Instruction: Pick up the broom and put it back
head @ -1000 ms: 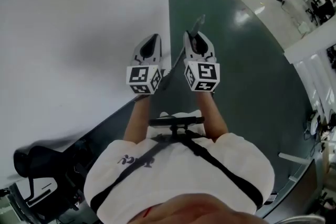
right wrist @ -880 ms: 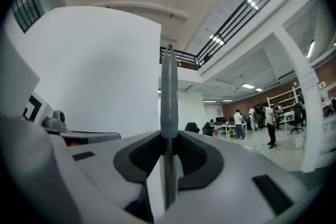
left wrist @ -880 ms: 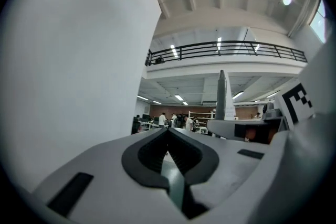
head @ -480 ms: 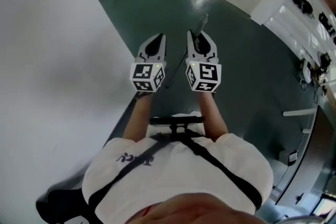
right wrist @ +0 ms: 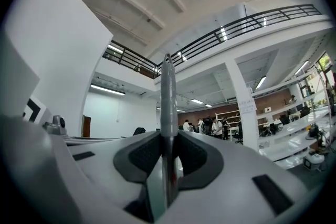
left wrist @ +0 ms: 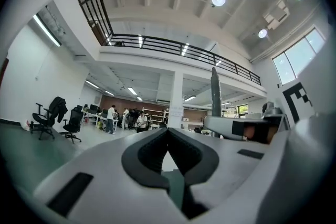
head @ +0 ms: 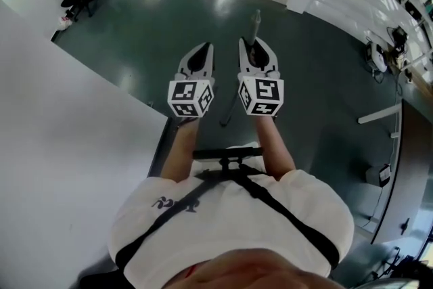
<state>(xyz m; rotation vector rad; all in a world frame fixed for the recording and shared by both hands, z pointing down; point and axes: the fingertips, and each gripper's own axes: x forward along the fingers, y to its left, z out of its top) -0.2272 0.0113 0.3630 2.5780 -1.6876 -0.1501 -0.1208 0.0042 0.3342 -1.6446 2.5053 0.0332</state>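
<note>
Your R gripper [right wrist: 168, 139] clamps the slim, smooth grey broom pole [right wrist: 168, 86], sticking out toward 12 o'clock; L gripper [left wrist: 168, 134] clenched, empty.

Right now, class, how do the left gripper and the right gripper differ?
The right gripper clamps the broom handle; the left gripper holds nothing. The left gripper's jaws meet; the right gripper's stand apart around the broom handle. Both point forward, side by side.

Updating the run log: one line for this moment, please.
right tongs: shut on broom handle | left tongs: shut, empty
</note>
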